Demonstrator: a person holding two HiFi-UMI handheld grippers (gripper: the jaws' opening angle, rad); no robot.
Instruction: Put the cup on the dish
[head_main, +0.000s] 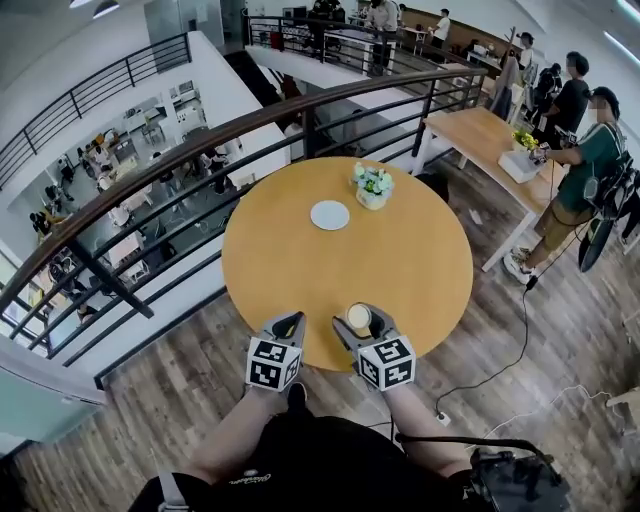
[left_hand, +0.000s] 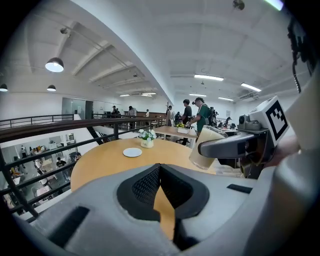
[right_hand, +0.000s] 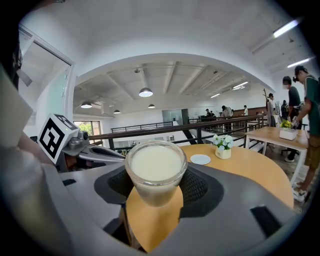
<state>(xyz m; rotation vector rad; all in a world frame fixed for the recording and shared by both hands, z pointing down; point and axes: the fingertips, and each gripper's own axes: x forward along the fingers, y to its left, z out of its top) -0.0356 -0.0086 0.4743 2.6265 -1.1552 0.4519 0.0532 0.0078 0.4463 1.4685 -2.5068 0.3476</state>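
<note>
While I watch both gripper views, the right gripper (right_hand: 155, 192) is closed on the cup (right_hand: 155, 167): its 2 pads press the cup's sides just below the rim. The cup stands upright between the jaws and is filled nearly to the rim with a pale, creamy liquid. In the head view it hangs over the near edge of the round wooden table (head_main: 410, 265), and I cannot tell whether it touches the tabletop.

The left gripper (left_hand: 160, 169) sits just beside the right gripper, on its left. Its jaw tips meet with nothing between them, and only tabletop shows through the gap behind the tips.

The dish (right_hand: 200, 159), small, white and round, lies flat on the table ahead of the right gripper, a little right of its pointing line and well apart from the cup. From the left gripper, the dish lies ahead and slightly left.

1 small pot of white flowers (right_hand: 223, 146) stands just past the dish, to its right.

A dark railing (head_main: 150, 170) curves round the far side of the table, beyond both grippers.
</note>
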